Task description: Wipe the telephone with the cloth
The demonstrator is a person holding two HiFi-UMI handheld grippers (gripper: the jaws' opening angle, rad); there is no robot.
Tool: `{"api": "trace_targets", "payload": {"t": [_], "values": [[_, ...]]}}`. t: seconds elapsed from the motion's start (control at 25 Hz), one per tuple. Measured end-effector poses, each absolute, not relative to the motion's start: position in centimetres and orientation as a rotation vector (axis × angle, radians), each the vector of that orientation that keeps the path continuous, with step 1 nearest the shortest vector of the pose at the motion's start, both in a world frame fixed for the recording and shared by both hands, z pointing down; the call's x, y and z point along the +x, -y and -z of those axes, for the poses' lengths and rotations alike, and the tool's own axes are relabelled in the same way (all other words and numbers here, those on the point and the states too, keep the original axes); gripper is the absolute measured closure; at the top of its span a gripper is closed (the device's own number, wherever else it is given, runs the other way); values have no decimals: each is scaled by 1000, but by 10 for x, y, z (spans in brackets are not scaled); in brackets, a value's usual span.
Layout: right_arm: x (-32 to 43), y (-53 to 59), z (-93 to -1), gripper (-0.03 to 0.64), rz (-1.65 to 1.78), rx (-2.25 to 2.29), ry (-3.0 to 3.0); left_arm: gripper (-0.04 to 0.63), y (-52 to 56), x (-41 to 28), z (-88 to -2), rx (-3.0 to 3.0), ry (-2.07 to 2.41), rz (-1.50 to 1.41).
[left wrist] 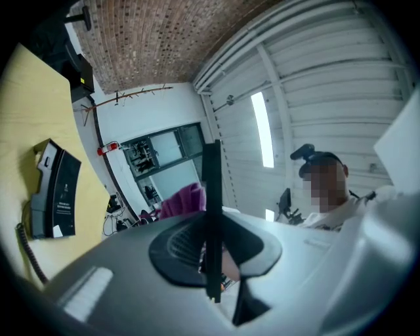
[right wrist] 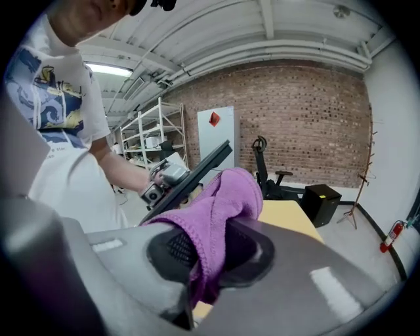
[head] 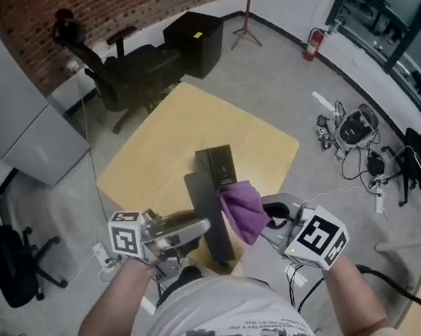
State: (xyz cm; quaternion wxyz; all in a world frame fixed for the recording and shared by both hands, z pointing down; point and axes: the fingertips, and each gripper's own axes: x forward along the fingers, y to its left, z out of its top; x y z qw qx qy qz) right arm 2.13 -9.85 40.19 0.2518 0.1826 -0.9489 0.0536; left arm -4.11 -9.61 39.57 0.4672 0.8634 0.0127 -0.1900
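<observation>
Head view: the telephone base stands near the middle of the table. A long, dark, flat bar, which I take to be the handset, is held just in front of it, over the table's near corner.

Left gripper: jaws pinching the handset on its lower half. The left gripper view shows the bar edge-on between them, with a pad on each face.

Right gripper: jaws pinching the cloth, a purple fold of which bulges out past the tips. This fold lies against the handset's right edge, as far as I can tell.

Progress: I judge the wiping to be under way on the handset. Both tools are gripped and cloth meets bar, so fetching and lifting are done. I cannot tell how much of the handset has been covered. The cloth is apart from the base, so the base appears to be left, as does setting the handset back.

Containers: none on the table. A black box sits closed on the floor beyond the table, so I cannot see what is in it.
</observation>
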Motion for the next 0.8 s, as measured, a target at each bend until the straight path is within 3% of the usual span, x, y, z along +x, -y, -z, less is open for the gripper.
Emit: {"api": "trace_targets", "payload": {"t": [0.8], "values": [[1, 57, -407, 574, -59, 195, 2648, 514, 91, -43, -387, 2112, -31, 536]]}}
